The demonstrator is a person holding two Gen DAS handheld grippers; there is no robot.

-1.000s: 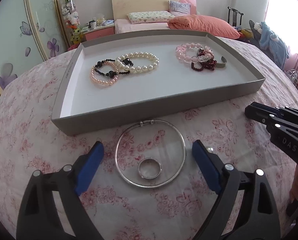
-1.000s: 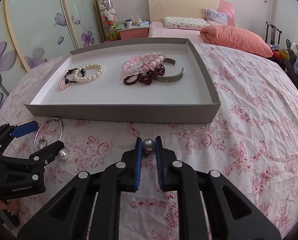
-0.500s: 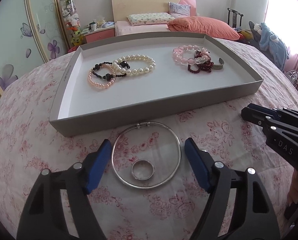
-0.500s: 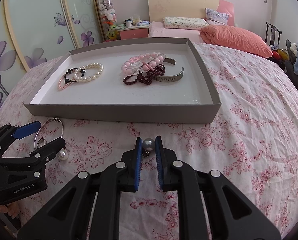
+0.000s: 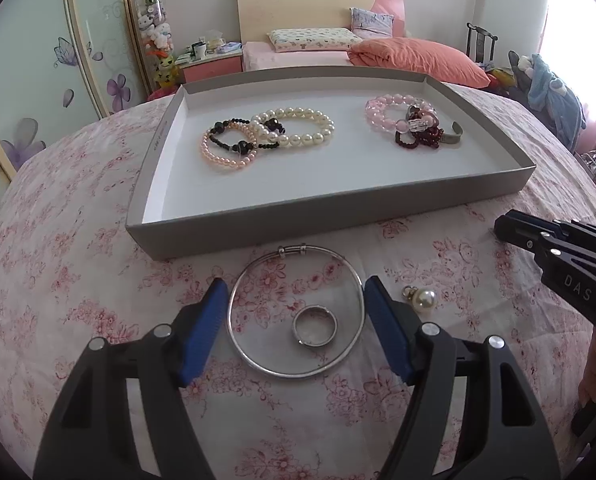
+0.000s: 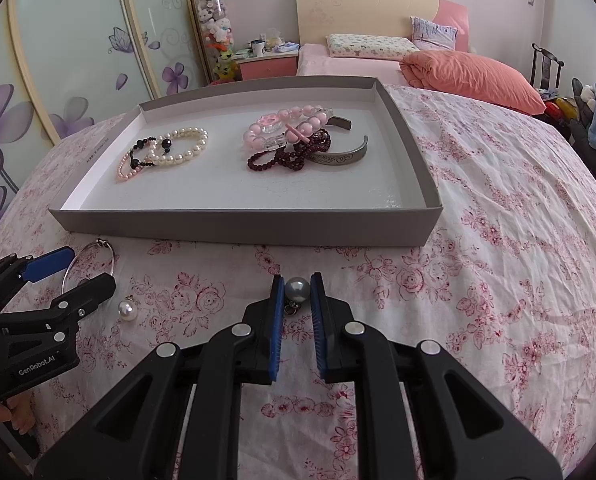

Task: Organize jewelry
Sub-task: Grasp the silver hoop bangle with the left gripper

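A grey tray [image 5: 338, 208] [image 6: 238, 228] lies on the floral cloth and holds pearl and black bead bracelets [image 5: 266, 136] on the left and pink, dark red and metal ones [image 5: 414, 124] on the right. In front of it lie a silver bangle [image 5: 254, 364] with a silver ring [image 5: 315, 326] inside it. My left gripper [image 5: 294, 320] is open, its blue pads either side of the bangle. A white pearl earring [image 5: 424, 300] [image 6: 127, 311] lies just right of it. My right gripper [image 6: 297, 292] is shut on a grey pearl earring [image 6: 297, 288].
The table is covered by a pink floral cloth [image 6: 498, 240]. Behind it stand a bed with an orange duvet [image 5: 414, 56], a pink nightstand [image 5: 214, 66] and wardrobe doors with purple flowers [image 6: 78, 80]. A chair with clothes [image 5: 550, 92] is at the right.
My left gripper has narrowed around the silver bangle and shifted left, bringing the white pearl earring into its view. The right gripper has stayed still, holding the grey pearl.
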